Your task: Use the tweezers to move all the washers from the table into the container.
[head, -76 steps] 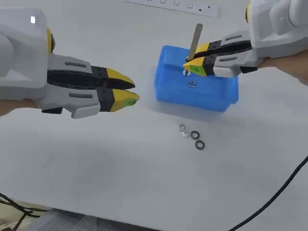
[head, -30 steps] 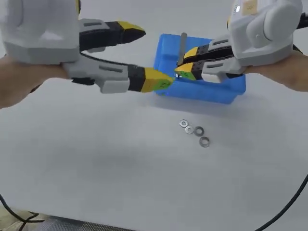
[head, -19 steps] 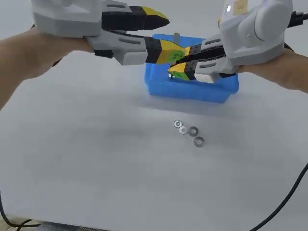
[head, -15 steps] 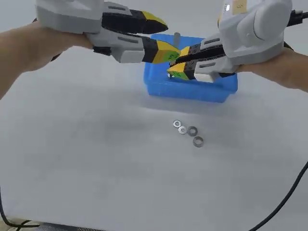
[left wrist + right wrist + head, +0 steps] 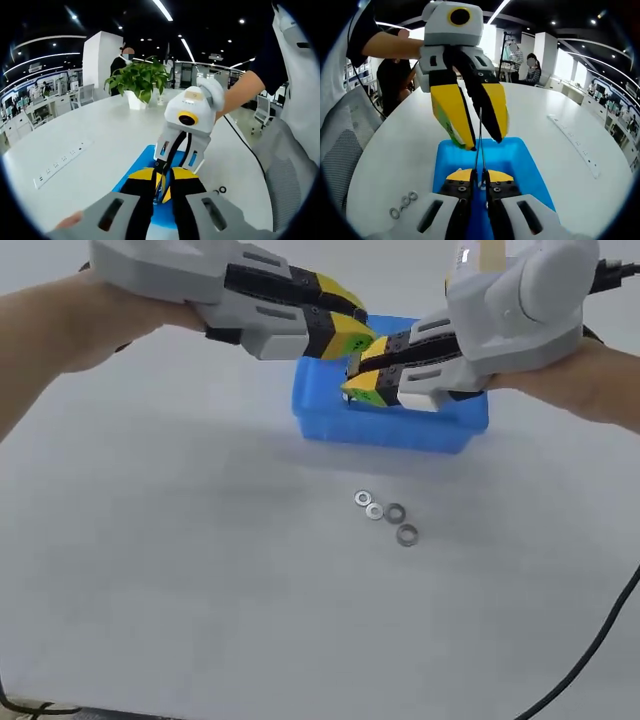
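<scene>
My right gripper (image 5: 350,390) hovers over the blue container (image 5: 380,430), shut on thin metal tweezers (image 5: 480,125) that stand up from its jaws. From the left, my left gripper (image 5: 360,325) has closed on the tweezers' upper part. The right gripper view shows its yellow tips (image 5: 470,140) on either side of the tweezers. In the left gripper view the tweezers (image 5: 160,187) sit between my own jaws, with the right gripper (image 5: 187,125) facing me. Several washers (image 5: 385,514) lie in a short row on the white table in front of the container.
A black cable (image 5: 590,640) crosses the table's right front corner. A white power strip (image 5: 60,162) lies on the table behind the container. A potted plant (image 5: 137,82) stands further back, with chairs and people beyond the table.
My left gripper swung in from the left to meet the right one over the container, and its open jaws closed around the tweezers' top. The right gripper stayed put.
</scene>
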Available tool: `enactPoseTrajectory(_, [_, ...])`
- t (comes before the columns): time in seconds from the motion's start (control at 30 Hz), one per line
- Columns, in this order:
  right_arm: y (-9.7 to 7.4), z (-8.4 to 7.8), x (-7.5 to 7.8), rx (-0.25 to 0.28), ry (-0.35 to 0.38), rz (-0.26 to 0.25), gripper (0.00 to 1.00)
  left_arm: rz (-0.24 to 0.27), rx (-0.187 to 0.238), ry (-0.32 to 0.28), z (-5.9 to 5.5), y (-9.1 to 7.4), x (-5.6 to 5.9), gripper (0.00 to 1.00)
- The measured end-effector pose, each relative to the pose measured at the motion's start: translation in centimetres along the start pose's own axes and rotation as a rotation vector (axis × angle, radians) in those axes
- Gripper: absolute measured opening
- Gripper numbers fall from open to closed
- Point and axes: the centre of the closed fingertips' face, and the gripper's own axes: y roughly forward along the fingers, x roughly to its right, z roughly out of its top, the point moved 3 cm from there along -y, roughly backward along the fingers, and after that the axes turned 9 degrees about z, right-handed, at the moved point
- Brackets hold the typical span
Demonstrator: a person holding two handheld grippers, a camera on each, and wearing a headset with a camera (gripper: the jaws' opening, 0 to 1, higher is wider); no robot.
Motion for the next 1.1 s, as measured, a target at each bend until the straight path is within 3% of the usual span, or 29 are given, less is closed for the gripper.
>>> enactPoseTrajectory(0.1, [-0.1,0.1,-0.1,-0.002,0.001,0.002,0.10,-0.015,-0.026,0.009,-0.3,0.1,0.3,0.11])
enactPoseTrajectory(0.37, [-0.2,0.0,-0.2,-0.012,-0.005,0.006,0.10,-0.032,-0.023,0.022,-0.2,0.3,0.2,0.08])
enactPoseTrajectory(0.73, [-0.1,-0.3,0.1,-0.024,-0.009,-0.010,0.14,-0.020,-0.022,0.078,-0.2,0.4,-0.2,0.06])
enactPoseTrajectory(0.9, [-0.2,-0.4,-0.1,-0.019,-0.005,-0.015,0.19,-0.012,-0.018,0.056,-0.2,0.4,-0.4,0.06])
enactPoseTrajectory(1.1, [-0.6,-0.4,0.0,-0.016,-0.001,-0.032,0.21,0.004,-0.012,0.077,0.0,0.4,-0.7,0.06])
